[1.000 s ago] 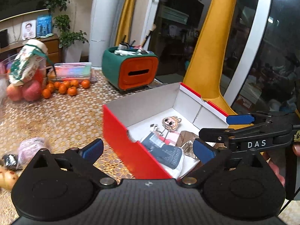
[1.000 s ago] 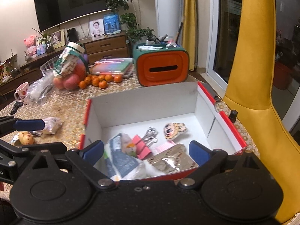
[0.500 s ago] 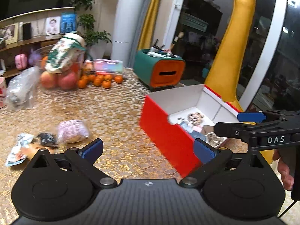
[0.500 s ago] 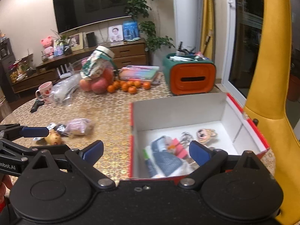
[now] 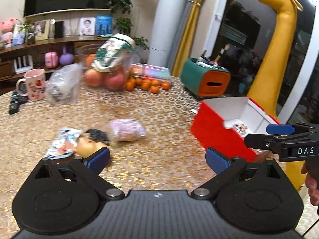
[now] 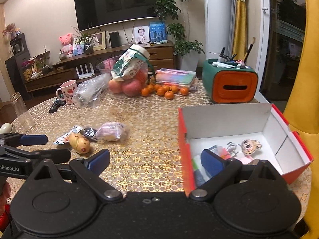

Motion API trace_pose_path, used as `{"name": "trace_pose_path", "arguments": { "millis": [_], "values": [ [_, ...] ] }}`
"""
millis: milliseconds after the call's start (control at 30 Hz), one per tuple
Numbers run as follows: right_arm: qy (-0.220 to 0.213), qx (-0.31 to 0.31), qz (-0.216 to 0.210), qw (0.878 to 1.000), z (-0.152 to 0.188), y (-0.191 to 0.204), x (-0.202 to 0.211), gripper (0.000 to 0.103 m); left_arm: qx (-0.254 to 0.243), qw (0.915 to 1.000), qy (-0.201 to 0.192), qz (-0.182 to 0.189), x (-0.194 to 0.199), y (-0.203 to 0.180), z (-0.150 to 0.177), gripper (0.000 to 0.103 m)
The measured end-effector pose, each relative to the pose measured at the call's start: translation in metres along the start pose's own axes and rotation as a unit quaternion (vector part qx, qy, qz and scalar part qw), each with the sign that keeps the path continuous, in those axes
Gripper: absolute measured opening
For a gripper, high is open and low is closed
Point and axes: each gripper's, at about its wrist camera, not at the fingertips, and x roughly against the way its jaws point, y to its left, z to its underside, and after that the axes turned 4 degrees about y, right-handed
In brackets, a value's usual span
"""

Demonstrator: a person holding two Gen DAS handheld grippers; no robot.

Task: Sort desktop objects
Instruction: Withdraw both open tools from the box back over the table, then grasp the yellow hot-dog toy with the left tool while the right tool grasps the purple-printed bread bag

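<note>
A red box with a white inside (image 6: 279, 123) (image 5: 217, 131) stands at the table's right end and holds a doll-face keychain (image 6: 250, 144), binder clips and packets. On the patterned cloth to its left lie a pink wrapped packet (image 5: 126, 129) (image 6: 111, 132), a small black item (image 5: 97, 134), a tan toy (image 6: 79, 142) (image 5: 87, 148) and a blue-white sachet (image 5: 62, 144). My left gripper (image 5: 157, 158) is open above the cloth, just right of those items. My right gripper (image 6: 155, 159) is open with nothing held, its right finger over the box's near left corner.
Farther back on the table stand a pink mug (image 6: 67, 91), a remote (image 6: 55, 104), a clear plastic bag (image 6: 89, 91), a bowl of apples under a pouch (image 6: 127, 75), several tangerines (image 6: 165, 90), a pastel case (image 6: 175, 78) and a green-orange organiser (image 6: 231, 83). A glass jar (image 6: 21, 111) is at the left edge.
Both grippers have pulled back and swung left from the box. The loose items on the cloth have come to the middle of both views. Both stayed open.
</note>
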Motion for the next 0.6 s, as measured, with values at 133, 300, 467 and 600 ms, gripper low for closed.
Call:
{"name": "trace_pose_path", "arguments": {
  "millis": [133,300,467,600],
  "values": [
    [0.003,0.007,-0.003,1.0,0.001,0.014,-0.008,0.098,0.003,0.9998,-0.01,-0.015,0.005,0.019,0.006,0.103],
    [0.005,0.02,-0.005,1.0,0.001,0.032,-0.02,0.098,0.005,0.9989,-0.026,-0.039,0.009,0.043,0.014,0.103],
    [0.009,0.029,-0.008,1.0,-0.002,0.047,-0.035,0.098,0.006,0.998,-0.03,-0.055,0.003,0.065,0.019,0.103],
    [0.018,0.033,-0.012,0.999,-0.006,0.057,-0.053,0.098,0.01,0.998,-0.022,-0.059,-0.009,0.08,0.023,0.103]
  ]
}}
